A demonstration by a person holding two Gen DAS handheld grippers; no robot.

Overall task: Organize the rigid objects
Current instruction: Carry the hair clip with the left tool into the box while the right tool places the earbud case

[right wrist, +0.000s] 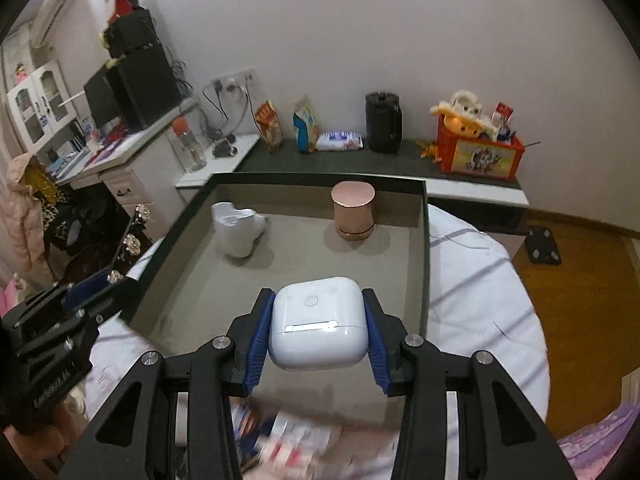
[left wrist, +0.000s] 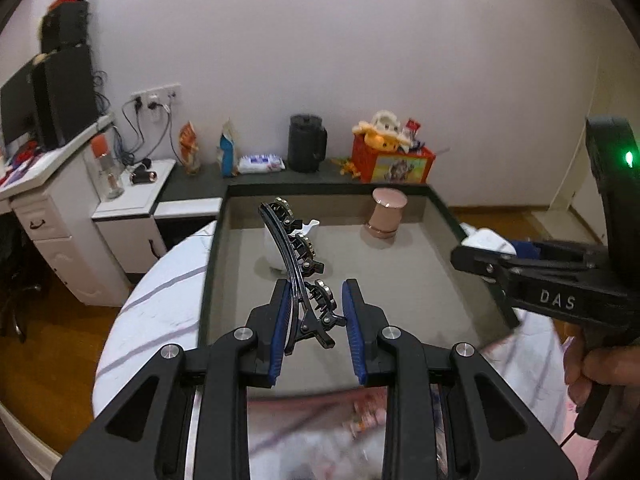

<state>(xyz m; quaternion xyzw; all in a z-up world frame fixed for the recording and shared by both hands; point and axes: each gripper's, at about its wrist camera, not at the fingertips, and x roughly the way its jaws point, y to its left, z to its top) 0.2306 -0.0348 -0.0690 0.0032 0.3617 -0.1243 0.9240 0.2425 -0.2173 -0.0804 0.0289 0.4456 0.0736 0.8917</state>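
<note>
Earbud case (right wrist: 318,322) clamped in right hand-held gripper (right wrist: 318,330); hair clip (left wrist: 298,272) pinched by left hand-held gripper (left wrist: 316,320), both above tray (right wrist: 424,240) centre-frame for placing.

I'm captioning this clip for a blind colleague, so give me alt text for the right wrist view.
The right gripper clamps a white earbud case above the near edge of a dark-rimmed tray. Inside the tray stand a white mug and a rose-gold lidded jar. At far left, the left gripper holds a long black hair clip.
</note>
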